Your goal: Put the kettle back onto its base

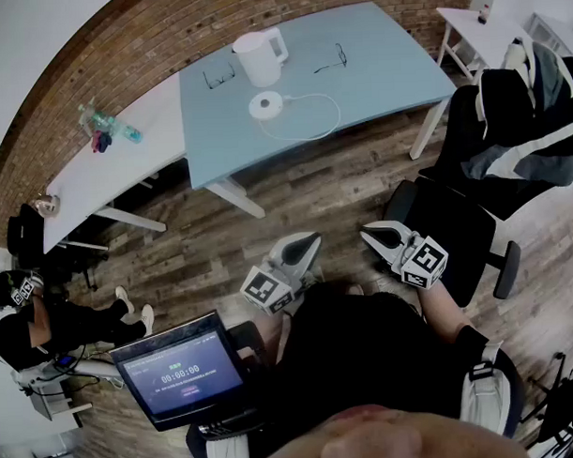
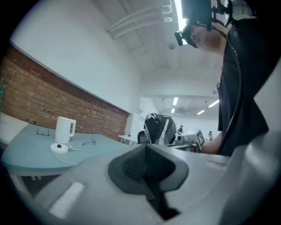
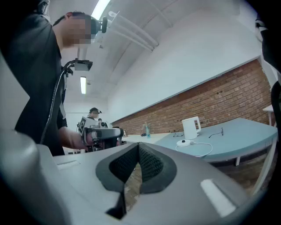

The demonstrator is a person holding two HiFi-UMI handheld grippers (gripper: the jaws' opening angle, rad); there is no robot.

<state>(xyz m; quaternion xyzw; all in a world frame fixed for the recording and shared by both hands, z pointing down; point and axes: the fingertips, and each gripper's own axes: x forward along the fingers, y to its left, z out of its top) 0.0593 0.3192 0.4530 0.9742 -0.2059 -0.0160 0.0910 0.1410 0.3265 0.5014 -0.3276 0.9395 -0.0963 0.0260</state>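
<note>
As the head view reads from left to right, I log a white desk [image 1: 106, 173] with bottles [image 1: 103, 126] on it. Next to it is the blue desk [image 1: 375, 70]. One pair of glasses [image 1: 218, 77] lies left of the kettle [image 1: 259, 57]. The kettle is white and stands upright on the desk just behind its round base [image 1: 265, 106], not on it. A white cable [image 1: 311, 119] loops from the base to the right, and a second pair of glasses [image 1: 329, 57] lies beyond.

Both tools are level over the wooden floor [image 1: 221, 244], well short of the desk. The left tool [image 1: 306, 241] has its jaws closed together with nothing between them. The right tool [image 1: 376, 234] is the same, jaws together and empty. Furthest right is a chair [image 1: 456, 236] with a jacket [image 1: 527, 130] over it.
</note>
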